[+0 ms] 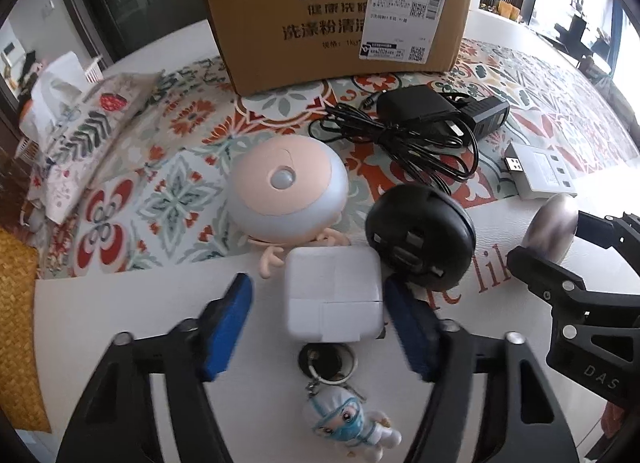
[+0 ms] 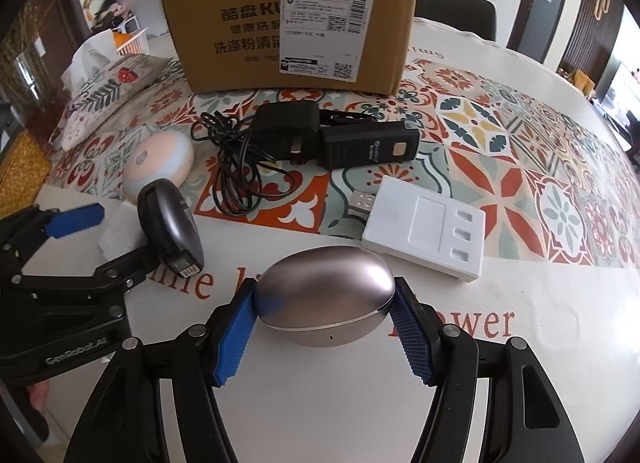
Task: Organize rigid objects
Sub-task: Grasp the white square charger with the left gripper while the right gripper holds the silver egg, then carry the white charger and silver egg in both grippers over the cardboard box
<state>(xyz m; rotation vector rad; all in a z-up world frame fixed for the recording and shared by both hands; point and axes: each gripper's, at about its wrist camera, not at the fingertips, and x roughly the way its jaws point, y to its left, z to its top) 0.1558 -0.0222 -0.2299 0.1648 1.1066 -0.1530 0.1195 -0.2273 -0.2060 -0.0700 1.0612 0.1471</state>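
The right gripper [image 2: 326, 327] is clamped on a silver egg-shaped case [image 2: 324, 303], both blue pads pressed to its ends, so its long axis runs straight across from pad to pad, with the seam side facing back toward the camera. The case sits low on the white table [image 2: 520, 383].

The left gripper [image 1: 320, 319] straddles a white charger block [image 1: 334, 295]. Its far pad looks to be against the block's side while the near pad stands clear, so the block is not yet gripped. The block lies flat and roughly square, with no clear long axis.

Just beyond the left gripper are a black round cord reel [image 1: 420, 237] and a pink dome light [image 1: 286, 199]; under it lies a doll keychain [image 1: 352, 419]. Farther out are the black adapters with cable [image 2: 296, 135], a white card reader [image 2: 424, 227] and the cardboard box [image 2: 288, 23].

I judge sorting barely begun: everything visible is outside the box.
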